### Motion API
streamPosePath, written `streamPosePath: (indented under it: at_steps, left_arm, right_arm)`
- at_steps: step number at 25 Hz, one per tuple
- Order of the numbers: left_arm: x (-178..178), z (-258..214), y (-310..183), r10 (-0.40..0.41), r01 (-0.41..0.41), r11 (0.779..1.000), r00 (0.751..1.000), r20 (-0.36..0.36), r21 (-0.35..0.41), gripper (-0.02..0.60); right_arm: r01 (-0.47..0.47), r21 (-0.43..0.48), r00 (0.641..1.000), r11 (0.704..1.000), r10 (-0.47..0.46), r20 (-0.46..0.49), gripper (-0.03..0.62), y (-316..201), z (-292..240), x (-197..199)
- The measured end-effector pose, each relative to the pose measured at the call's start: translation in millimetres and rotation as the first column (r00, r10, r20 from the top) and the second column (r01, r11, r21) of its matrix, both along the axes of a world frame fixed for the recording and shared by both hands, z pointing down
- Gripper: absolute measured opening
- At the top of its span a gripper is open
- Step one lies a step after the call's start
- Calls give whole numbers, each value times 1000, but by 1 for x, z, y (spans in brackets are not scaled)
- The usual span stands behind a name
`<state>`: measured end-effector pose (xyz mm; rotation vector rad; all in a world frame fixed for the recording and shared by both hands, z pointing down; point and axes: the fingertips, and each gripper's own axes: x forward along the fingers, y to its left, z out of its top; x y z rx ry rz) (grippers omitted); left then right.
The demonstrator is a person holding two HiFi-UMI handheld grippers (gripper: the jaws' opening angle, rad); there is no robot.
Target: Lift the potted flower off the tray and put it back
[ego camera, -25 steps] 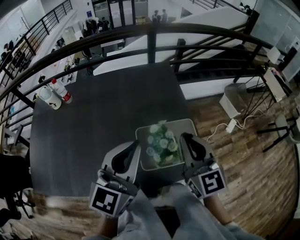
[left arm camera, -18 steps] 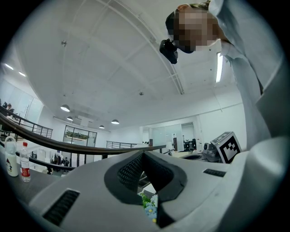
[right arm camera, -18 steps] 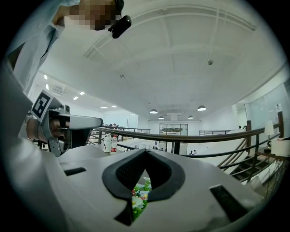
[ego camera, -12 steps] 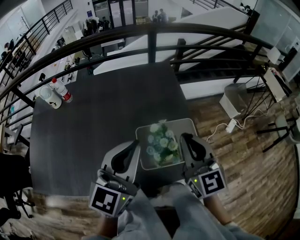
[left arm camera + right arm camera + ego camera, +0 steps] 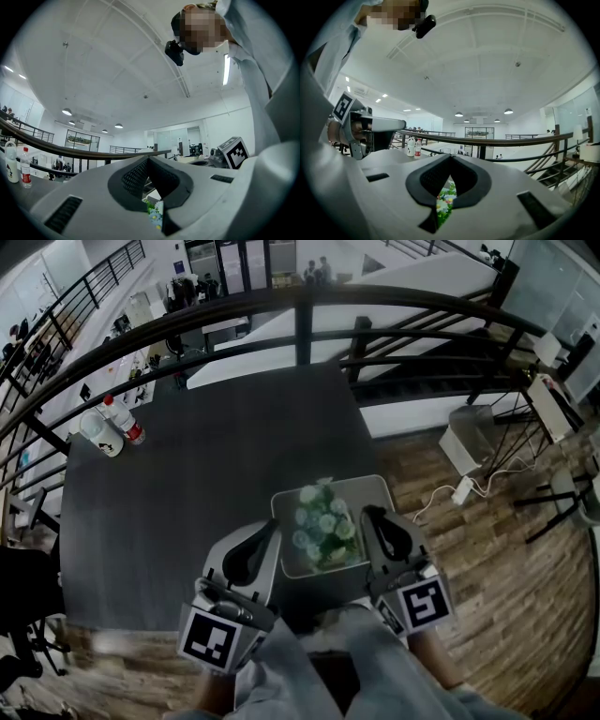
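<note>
A potted flower with pale green and white blooms stands in a grey tray at the dark table's near right corner. My left gripper rests just left of the tray, its jaws shut with nothing in them. On the tray's right side my right gripper lies beside the flower, also shut and holding nothing. In the left gripper view the jaws meet at their tips and the flower shows through the gap below. The right gripper view gives the same picture: tips together, blooms beneath them.
Two bottles stand at the table's far left corner. A dark curved railing runs behind the table. A black chair is at the left; a cable and power strip lie on the wooden floor at the right.
</note>
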<state>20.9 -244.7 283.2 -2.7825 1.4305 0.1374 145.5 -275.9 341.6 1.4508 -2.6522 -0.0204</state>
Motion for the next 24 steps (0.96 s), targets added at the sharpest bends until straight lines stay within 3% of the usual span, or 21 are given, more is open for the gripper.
streamPosePath:
  at_steps: [24]
  left_arm:
    - [3,-1,5,-3,3,1000,1000,7,-5,-2]
  right_arm:
    - [1,-9,1000,1000,-1,6,0,5,1,4]
